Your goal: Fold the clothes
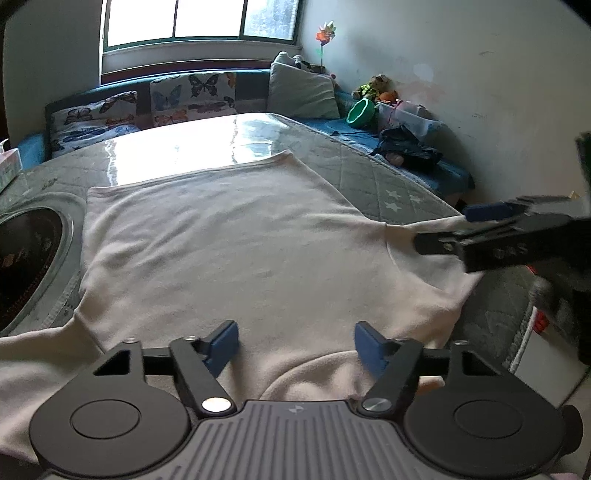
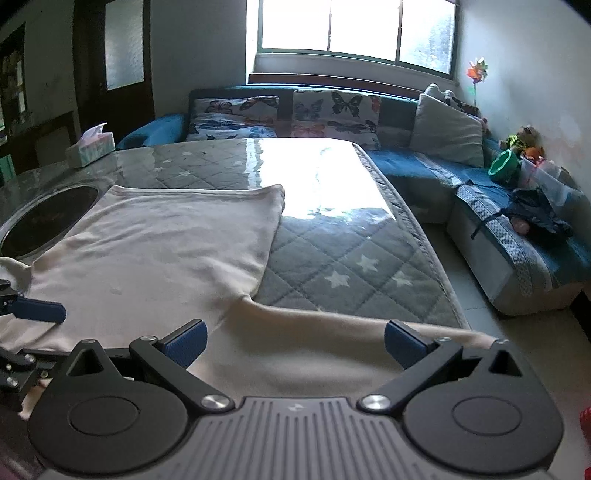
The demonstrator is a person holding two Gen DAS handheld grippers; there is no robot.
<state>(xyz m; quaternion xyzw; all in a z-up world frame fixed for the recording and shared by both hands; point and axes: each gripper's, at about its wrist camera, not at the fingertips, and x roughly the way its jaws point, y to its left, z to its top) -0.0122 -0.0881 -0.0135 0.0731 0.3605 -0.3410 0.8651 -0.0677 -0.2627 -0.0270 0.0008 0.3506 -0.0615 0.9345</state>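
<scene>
Grippers first: the left gripper point(image 1: 295, 345) hovers spread wide over the neck end of a cream long-sleeved top point(image 1: 229, 240), the right gripper point(image 2: 295, 341) equally wide above its right sleeve point(image 2: 332, 332), likely to pinch both. Top lies flat on the quilted, star-patterned worktop point(image 2: 332, 258). Beyond, a tissue box point(image 2: 90, 146); no readable writing.

Bright window point(image 2: 354, 27) w/ glare on quilted table point(image 2: 332, 251); blue sofa point(image 2: 461, 184) along back & right wall, butterfly cushions point(image 2: 332, 110).
</scene>
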